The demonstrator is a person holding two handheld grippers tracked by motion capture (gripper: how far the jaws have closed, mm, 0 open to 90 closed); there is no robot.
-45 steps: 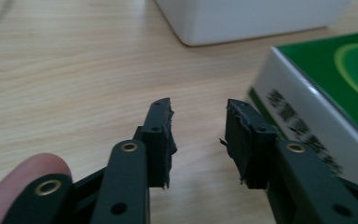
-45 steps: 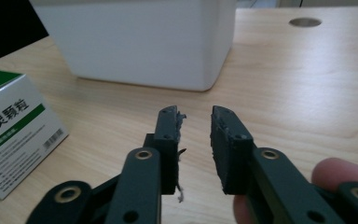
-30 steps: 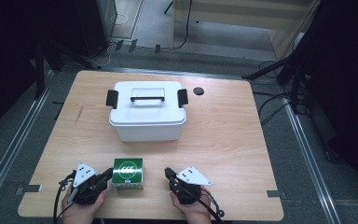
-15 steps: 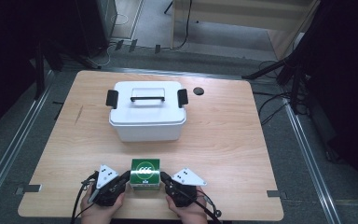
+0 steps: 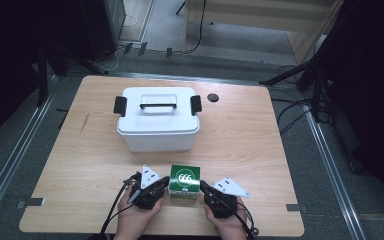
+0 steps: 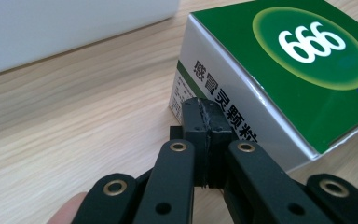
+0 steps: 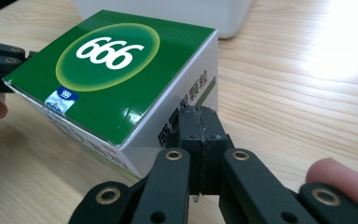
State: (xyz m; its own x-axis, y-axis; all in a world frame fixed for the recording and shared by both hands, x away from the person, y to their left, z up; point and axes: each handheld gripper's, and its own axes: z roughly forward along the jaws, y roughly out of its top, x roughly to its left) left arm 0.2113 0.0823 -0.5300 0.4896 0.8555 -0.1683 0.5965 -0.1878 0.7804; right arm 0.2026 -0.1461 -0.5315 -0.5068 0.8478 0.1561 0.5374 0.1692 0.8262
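Left claw (image 5: 163,184): nearest the person, at the counter's front edge; in the left gripper view (image 6: 206,112) its jaws are pressed flat together with nothing between them, the tips against or just short of the white printed side of the green box (image 6: 279,70).
Right claw (image 5: 203,186): mirrors it on the other side; in the right gripper view (image 7: 199,122) the jaws are likewise closed on nothing, tips at the opposite white side of the box (image 7: 112,70).
Green box: sits flat on the counter (image 5: 260,145) between the two claws, green face with "666" turned up, near the front edge and just in front of the white bin.
Step in hand: judged from this, the two closed claws are bracketing the box from left and right, as if to pinch it between them rather than grasp it with either one.
Contact: whether the tips truly touch the cardboard I cannot tell; they are at least just beside it.
Next move: likely needs even inward pressure from both sides, low on the walls, then a level lift; uneven push could spin or tip the box.
White bin (image 5: 158,119): farther back, mid-counter, lid on, black handle (image 5: 157,105) flat, black latches at both ends.
Black disc (image 5: 212,97): small, beyond the bin's right end.
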